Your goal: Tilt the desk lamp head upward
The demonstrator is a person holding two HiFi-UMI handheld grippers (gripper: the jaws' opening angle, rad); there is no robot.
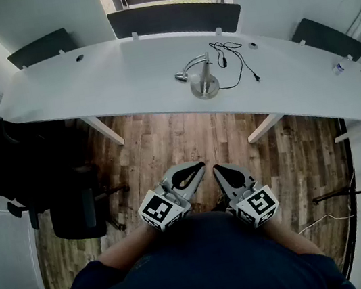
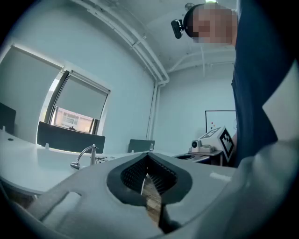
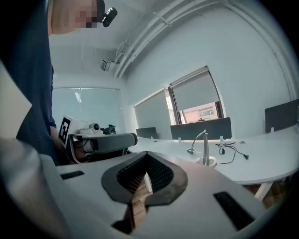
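Fingers (image 2: 135, 173) of the left gripper (image 1: 198, 166) and right gripper (image 1: 217, 168) pressed together, empty, held at the person's waist, well apart from the desk lamp (image 1: 203, 78) on the bench (image 1: 109, 84). A one-sided push on its drooping head (image 1: 181, 76) could tip the base or snag the loose cable (image 1: 241, 63).

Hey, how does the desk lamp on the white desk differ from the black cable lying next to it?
The desk lamp is silver metal; the cable is black. The lamp stands upright on a round base, its neck curving over to a drooping head, while the cable lies flat in loose loops. Both rest on the white desk, close together.
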